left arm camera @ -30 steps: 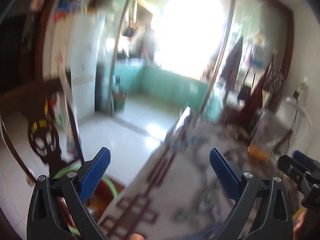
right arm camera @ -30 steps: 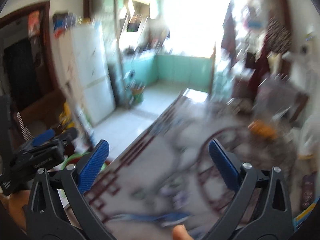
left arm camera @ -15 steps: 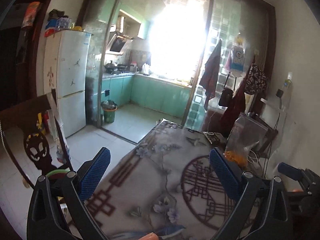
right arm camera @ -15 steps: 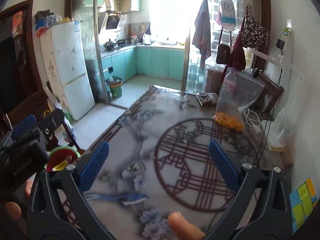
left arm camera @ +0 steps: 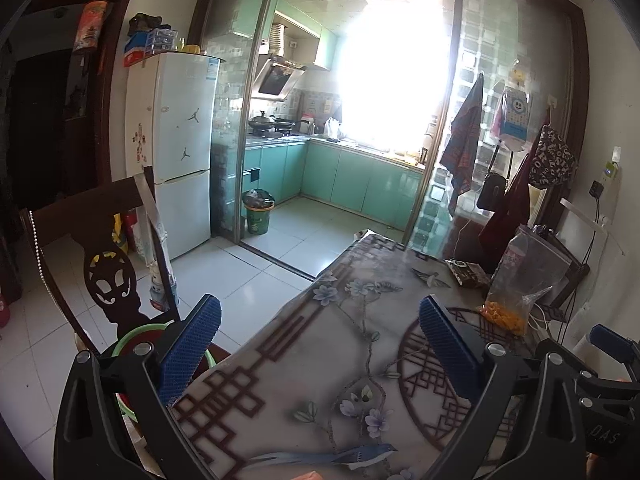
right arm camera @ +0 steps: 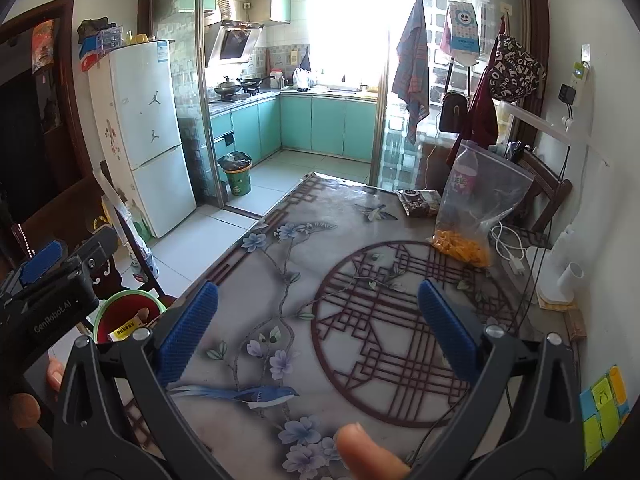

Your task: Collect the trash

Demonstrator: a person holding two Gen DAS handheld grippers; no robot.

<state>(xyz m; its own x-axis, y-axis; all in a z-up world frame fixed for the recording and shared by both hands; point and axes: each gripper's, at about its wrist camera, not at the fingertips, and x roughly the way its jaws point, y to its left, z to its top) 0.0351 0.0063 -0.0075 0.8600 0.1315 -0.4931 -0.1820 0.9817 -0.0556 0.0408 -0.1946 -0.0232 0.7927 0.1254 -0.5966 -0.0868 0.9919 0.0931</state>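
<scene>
My left gripper is open and empty above the near left edge of the patterned table. My right gripper is open and empty over the table's middle. A red bin with a green rim sits on the chair left of the table and holds a yellow wrapper; its rim shows in the left wrist view. A dark snack packet lies at the far end of the table, also in the left wrist view. The left gripper's body shows at the left.
A clear bag with orange pieces stands at the far right of the table, with a white charger cable and a white device beside it. A dark wooden chair stands left. A fridge and a green kitchen bin lie beyond.
Both grippers have swung and steadied; the view went from blurred to sharp. The table now lies level under them. Both stay open.
</scene>
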